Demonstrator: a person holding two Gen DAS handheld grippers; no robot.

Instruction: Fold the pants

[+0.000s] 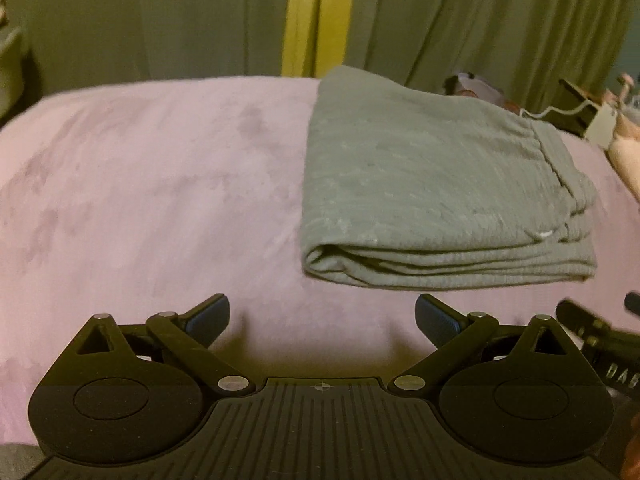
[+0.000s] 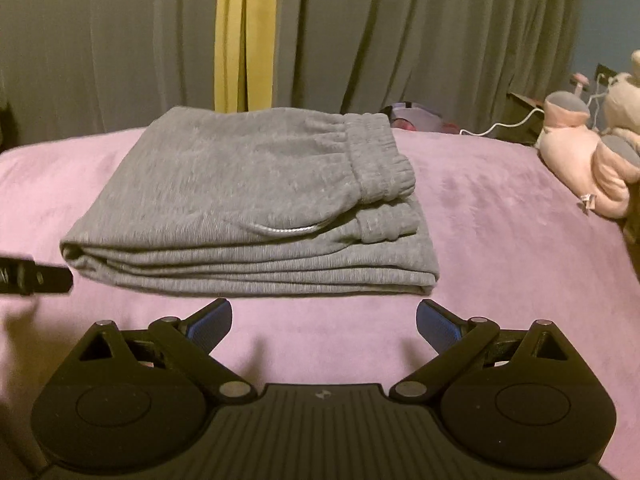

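Grey sweatpants point(image 2: 248, 200) lie folded in a flat stack on a pink bed cover point(image 2: 500, 220), with the elastic waistband on top at the right. In the left wrist view the same pants point(image 1: 432, 184) sit right of centre. My left gripper point(image 1: 322, 316) is open, just short of the stack's near edge, with nothing between its blue pads. My right gripper point(image 2: 324, 320) is open too, close to the front fold and holding nothing. Part of the left gripper point(image 2: 36, 278) shows at the left edge of the right wrist view.
Dark curtains point(image 2: 400, 40) with a yellow strip point(image 2: 244, 36) hang behind the bed. A pink plush toy point(image 2: 592, 160) lies at the right side of the bed. Beyond it are a white cable point(image 2: 504, 124) and small items. The cover point(image 1: 140, 180) stretches left of the pants.
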